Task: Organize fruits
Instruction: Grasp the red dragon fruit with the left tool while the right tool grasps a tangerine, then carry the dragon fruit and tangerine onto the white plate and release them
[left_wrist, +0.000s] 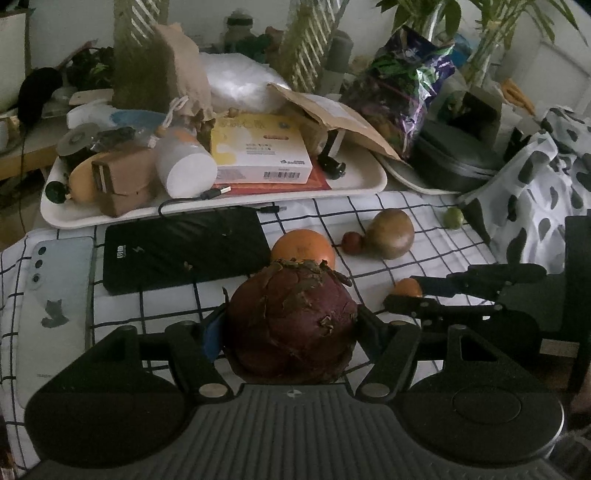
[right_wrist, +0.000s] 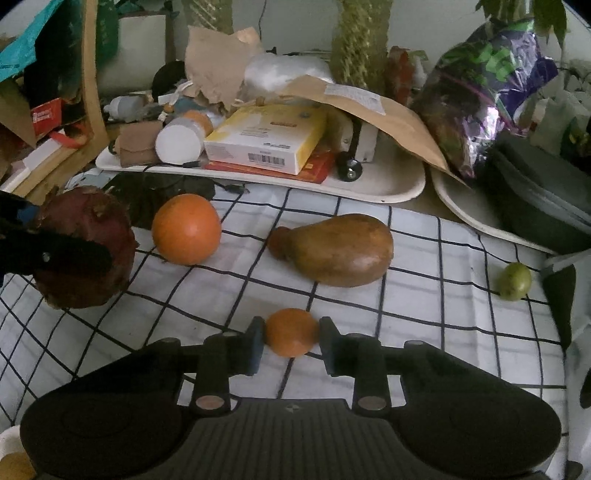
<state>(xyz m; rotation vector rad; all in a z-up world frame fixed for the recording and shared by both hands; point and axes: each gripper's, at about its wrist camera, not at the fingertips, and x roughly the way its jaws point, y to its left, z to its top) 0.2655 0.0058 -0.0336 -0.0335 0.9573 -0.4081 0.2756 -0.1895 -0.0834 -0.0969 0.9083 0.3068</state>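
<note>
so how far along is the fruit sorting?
Nothing looks grouped yet. In hand: the left hand-held gripper is clamped on the dark red scaly dragon fruit, and the right hand-held gripper has its pads against the small orange tangerine. Left on the checked cloth: the large round orange, brown pear-shaped fruit, small red fruit and small green fruit.

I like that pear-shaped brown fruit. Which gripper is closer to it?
The right gripper. It grips the small orange fruit just in front of the brown fruit. The left gripper, clamping the dark red fruit, is farther off.
</note>
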